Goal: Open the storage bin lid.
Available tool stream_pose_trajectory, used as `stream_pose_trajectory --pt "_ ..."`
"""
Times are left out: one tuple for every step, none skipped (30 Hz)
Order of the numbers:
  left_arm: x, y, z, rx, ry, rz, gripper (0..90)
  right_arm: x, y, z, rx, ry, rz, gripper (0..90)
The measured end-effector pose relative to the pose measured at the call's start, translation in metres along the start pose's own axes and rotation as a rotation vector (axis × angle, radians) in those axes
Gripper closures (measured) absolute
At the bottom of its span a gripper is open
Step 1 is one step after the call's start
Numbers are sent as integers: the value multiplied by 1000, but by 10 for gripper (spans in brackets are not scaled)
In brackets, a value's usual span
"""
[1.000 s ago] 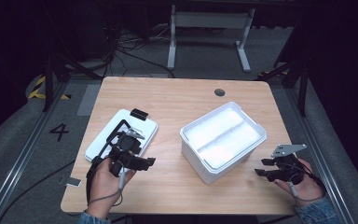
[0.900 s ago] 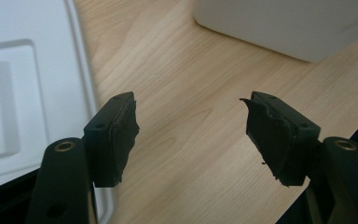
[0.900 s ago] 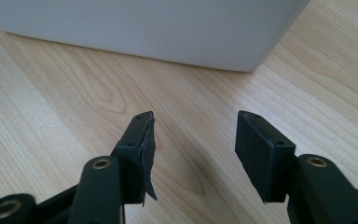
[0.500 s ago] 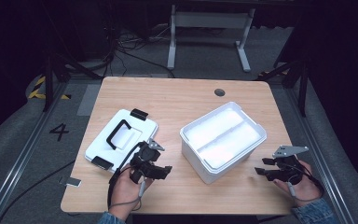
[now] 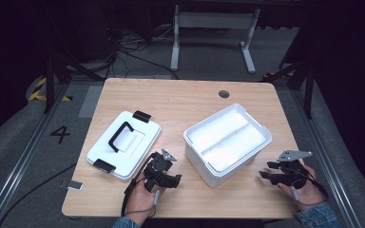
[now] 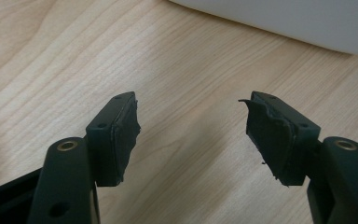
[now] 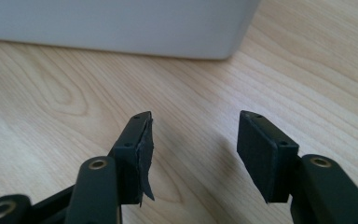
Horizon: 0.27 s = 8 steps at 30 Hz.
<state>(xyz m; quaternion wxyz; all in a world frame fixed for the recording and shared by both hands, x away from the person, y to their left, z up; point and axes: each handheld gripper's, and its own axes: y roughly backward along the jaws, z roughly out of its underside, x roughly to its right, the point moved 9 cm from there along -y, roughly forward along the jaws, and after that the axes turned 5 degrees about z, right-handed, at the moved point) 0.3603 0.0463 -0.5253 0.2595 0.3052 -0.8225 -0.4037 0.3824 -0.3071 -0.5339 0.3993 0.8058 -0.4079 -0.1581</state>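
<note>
High view: left gripper (image 5: 167, 176) withdrawn from the lid (image 5: 123, 145) toward the counter (image 5: 180, 97) front edge, fingers (image 6: 121, 135) released, empty. Right gripper (image 5: 271, 173) unchanged, fingers spread. Lid flat beside open box (image 5: 227, 142). Likely lid removal complete.

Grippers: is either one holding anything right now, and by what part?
Nothing held. Left gripper and right gripper are both open over bare table.
</note>
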Motion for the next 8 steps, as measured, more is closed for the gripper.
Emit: stream_pose_trajectory --pt "0 -2 1 -3 -7 -2 346 0 -1 1 -6 -1 6 465" --pt "1 -3 2 -9 -8 -10 345 -1 -1 1 -6 1 5 465" --pt "2 -4 2 -9 -14 -21 343 -1 -1 1 -3 6 6 465" --pt "3 -5 2 -11 -20 -27 341 -2 -1 0 -2 7 9 464" --pt "4 -6 2 -7 -21 -21 339 -2 -2 0 1 12 9 463" --pt "4 -8 2 -3 -27 -19 338 -2 -2 0 1 12 9 461" --pt "5 -9 2 -11 -25 -18 338 -3 -2 1 -3 10 8 460" --pt "5 -11 2 -15 -33 -13 335 -3 -3 1 -5 12 9 458"
